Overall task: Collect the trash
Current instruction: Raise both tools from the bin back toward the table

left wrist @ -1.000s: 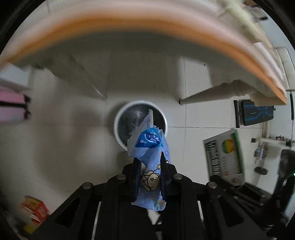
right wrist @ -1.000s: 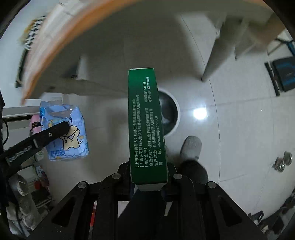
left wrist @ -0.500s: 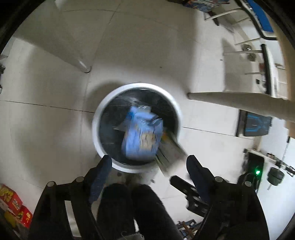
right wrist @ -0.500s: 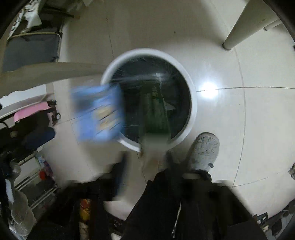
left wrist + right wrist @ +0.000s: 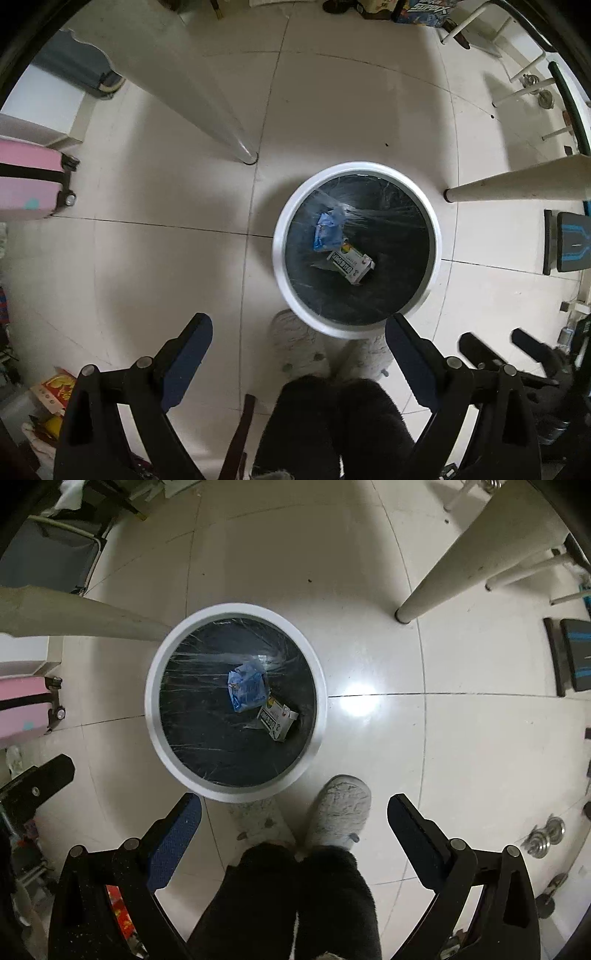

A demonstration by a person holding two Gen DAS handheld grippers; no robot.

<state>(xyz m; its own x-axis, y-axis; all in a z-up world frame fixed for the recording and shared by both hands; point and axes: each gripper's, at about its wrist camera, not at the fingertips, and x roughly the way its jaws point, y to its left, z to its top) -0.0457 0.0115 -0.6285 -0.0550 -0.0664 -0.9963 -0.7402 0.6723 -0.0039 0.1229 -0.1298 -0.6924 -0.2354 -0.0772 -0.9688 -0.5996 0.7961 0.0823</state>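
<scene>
A round white trash bin (image 5: 284, 280) with a black liner stands on the tiled floor, seen from above; it also shows in the right wrist view (image 5: 151, 716). Inside lie a blue tissue packet (image 5: 328, 228) (image 5: 246, 688) and a green-and-white box (image 5: 350, 263) (image 5: 277, 718). My left gripper (image 5: 297, 328) is open and empty, high above the bin's near rim. My right gripper (image 5: 293, 806) is open and empty, also above the near rim. The left gripper's finger shows at the left edge of the right wrist view (image 5: 37, 786).
Table legs (image 5: 221, 110) (image 5: 517, 181) (image 5: 461, 557) (image 5: 74, 616) stand around the bin. The person's grey slippers (image 5: 340, 812) (image 5: 295, 347) and dark trousers are just below it. A pink suitcase (image 5: 29, 181) is left, a black-blue device (image 5: 570, 242) right.
Both grippers opened over the bin and let go: the blue packet and the green box fell and now lie inside it. Both views swung from the table edge down to the floor.
</scene>
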